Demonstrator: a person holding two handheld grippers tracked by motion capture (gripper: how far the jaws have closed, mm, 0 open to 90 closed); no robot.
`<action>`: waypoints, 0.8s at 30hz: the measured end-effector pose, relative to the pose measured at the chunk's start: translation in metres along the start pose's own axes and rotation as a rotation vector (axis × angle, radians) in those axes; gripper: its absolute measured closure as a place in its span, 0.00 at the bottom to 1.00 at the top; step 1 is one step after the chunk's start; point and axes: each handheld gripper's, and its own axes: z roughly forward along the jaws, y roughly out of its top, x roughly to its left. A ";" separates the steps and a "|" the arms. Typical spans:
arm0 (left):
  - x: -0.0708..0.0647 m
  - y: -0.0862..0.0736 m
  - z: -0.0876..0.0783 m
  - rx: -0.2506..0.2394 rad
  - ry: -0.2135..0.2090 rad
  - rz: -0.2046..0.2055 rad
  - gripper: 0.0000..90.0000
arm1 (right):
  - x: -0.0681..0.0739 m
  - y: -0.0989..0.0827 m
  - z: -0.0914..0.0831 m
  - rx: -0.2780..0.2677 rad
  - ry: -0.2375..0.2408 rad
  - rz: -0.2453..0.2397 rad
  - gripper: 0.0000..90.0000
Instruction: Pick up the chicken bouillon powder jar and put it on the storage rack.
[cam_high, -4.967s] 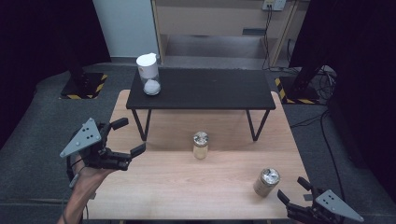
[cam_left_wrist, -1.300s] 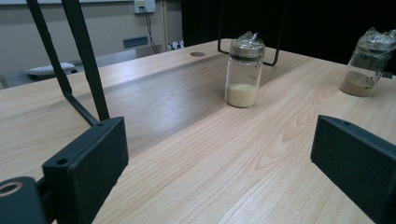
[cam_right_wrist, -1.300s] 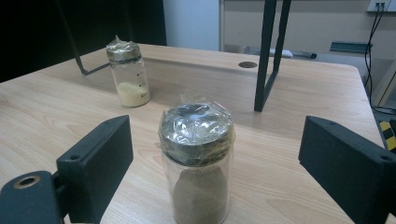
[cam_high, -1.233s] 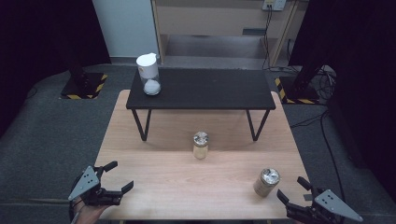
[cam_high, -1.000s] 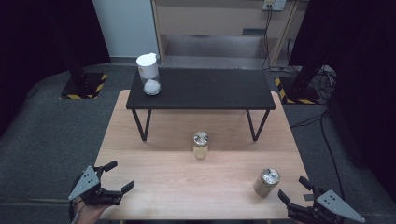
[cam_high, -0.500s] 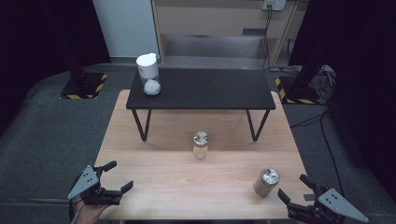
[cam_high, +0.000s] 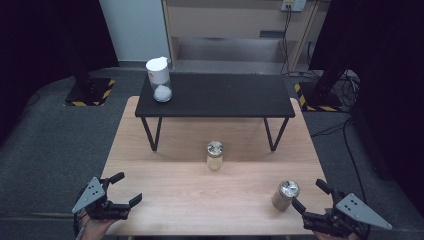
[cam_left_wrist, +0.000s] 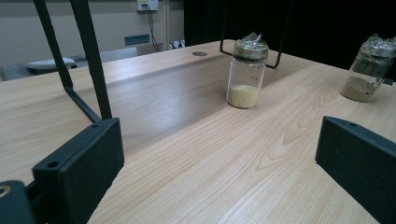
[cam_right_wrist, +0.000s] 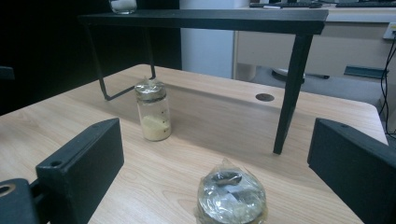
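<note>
My left gripper (cam_high: 128, 188) hovers at the table's near left corner, open and holding nothing; its jaws have just been opening. In the left gripper view the jaws stand wide apart, facing a foil-capped jar of yellow grains (cam_left_wrist: 246, 71) at mid-table (cam_high: 215, 155). My right gripper (cam_high: 308, 194) is at the near right corner, open, its jaws also just opening. A foil-capped jar of brownish powder (cam_high: 284, 195) stands close in front of it, low between the jaws in the right gripper view (cam_right_wrist: 230, 196), with no pad touching it.
A low black metal shelf (cam_high: 235, 95) on thin legs spans the far half of the wooden table (cam_high: 175, 200). A white-lidded jar of white powder (cam_high: 159, 80) stands on the shelf's left end. Dark floor surrounds the table.
Five seconds ago the left gripper was held higher beside the table's left edge; it has since come down to the near left corner. Over the last second the right gripper has lifted slightly.
</note>
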 end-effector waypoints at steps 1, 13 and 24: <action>0.000 0.000 0.000 0.000 0.000 0.000 0.00 | 0.000 0.002 0.001 0.003 0.006 -0.002 0.05; 0.001 0.000 0.000 0.001 -0.007 -0.003 0.00 | 0.007 0.020 0.024 0.033 0.040 -0.014 0.05; 0.001 0.000 0.001 0.002 -0.014 -0.004 0.00 | 0.016 0.037 0.056 0.071 0.078 -0.045 0.05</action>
